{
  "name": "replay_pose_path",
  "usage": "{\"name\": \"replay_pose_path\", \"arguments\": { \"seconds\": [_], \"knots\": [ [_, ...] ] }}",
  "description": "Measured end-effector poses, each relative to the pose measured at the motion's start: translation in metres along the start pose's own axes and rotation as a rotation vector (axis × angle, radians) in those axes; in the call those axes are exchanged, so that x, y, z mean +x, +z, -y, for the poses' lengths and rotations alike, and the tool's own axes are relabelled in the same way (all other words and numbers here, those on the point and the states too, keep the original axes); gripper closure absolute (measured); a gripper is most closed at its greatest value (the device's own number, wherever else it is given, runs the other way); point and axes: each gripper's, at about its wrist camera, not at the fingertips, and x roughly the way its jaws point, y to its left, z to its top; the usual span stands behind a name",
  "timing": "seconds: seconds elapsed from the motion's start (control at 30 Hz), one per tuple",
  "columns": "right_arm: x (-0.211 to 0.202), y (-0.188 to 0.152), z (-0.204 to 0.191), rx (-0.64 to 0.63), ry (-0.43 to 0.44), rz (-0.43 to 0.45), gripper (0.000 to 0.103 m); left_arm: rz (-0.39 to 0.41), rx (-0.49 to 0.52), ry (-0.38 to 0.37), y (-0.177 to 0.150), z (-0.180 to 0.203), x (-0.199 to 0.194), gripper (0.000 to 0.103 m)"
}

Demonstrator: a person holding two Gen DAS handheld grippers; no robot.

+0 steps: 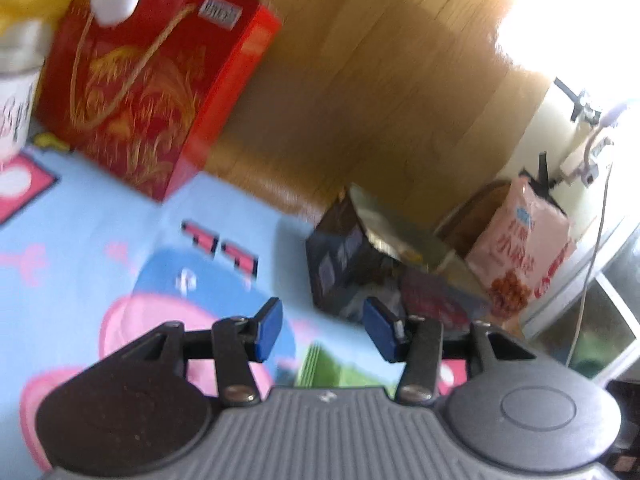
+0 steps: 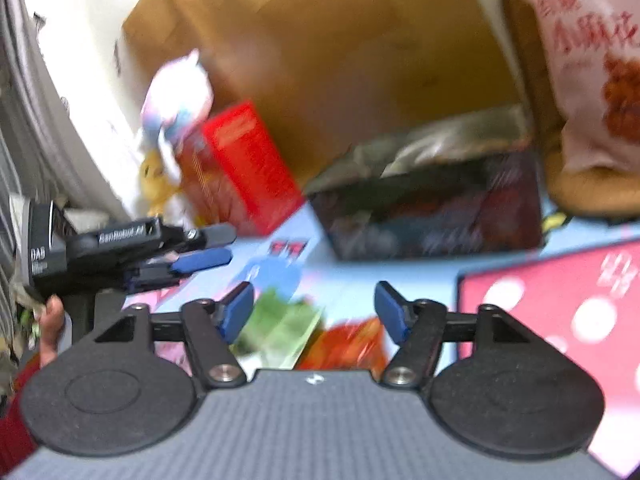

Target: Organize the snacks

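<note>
In the left wrist view my left gripper (image 1: pixel 324 328) hovers open over the blue cartoon mat (image 1: pixel 100 240), nothing between its blue pads. Ahead and to the right, a dark open box (image 1: pixel 352 264) holds snack packets. A pink snack bag (image 1: pixel 520 256) stands just beyond it. In the right wrist view my right gripper (image 2: pixel 316 314) is open above a green packet (image 2: pixel 280 328) and an orange packet (image 2: pixel 352 344) lying on the mat, neither of them gripped. The dark box (image 2: pixel 432 208) and the pink bag (image 2: pixel 592 80) lie ahead, and the left gripper (image 2: pixel 200 254) shows at the left.
A red gift bag (image 1: pixel 152 92) with a rope handle stands at the mat's far edge, with a white jar (image 1: pixel 16 92) to its left. A pink dotted box (image 2: pixel 560 320) lies at the right. Plush toys (image 2: pixel 176 96) sit by the red bag (image 2: pixel 240 168). A wooden floor (image 1: pixel 380 80) lies beyond the mat.
</note>
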Motion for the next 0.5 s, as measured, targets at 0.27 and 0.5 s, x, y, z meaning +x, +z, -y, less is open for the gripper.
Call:
{"name": "replay_pose_path", "arguments": {
  "seconds": [0.27, 0.5],
  "knots": [
    [0.049, -0.010, -0.037, 0.019, -0.065, -0.104, 0.073, -0.086, 0.026, -0.003, -0.023, 0.020, 0.012, 0.062],
    [-0.022, -0.003, -0.046, -0.048, -0.143, 0.105, 0.074, -0.024, 0.103, -0.201, -0.027, 0.077, -0.012, 0.063]
  ]
}}
